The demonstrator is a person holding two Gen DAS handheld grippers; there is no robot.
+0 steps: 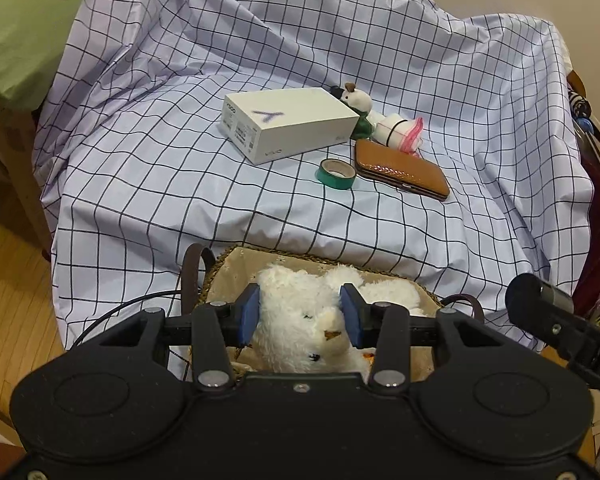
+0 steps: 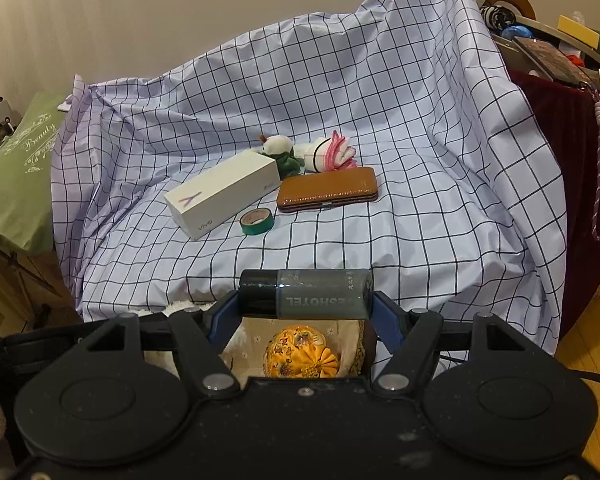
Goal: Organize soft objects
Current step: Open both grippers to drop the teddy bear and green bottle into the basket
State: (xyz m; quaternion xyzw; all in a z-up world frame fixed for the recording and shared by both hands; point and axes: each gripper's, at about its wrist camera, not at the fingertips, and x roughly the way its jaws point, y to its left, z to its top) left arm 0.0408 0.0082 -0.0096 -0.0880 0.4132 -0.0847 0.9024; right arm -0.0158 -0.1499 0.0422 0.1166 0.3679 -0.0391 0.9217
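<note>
Two tools: left tool (image 1: pixel 300 316) pinches the teddy bear (image 1: pixel 304 320), right tool (image 2: pixel 304 312) pinches a bottle (image 2: pixel 306 294), which could slip sideways into the basket (image 1: pixel 236 258).

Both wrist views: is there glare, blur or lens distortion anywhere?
Left wrist view: fisheye bends the checked sheet; glare spots on the brown wallet; corners dark. Right wrist view: same bending; mild sheen on the wallet; the held bottle looks slightly soft.

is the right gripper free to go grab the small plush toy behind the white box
Probably not yet. The right gripper is shut on a grey bottle, so it must set that down first. The path itself looks open: the small plush toy lies exposed on the checked cloth behind the white box.
</note>
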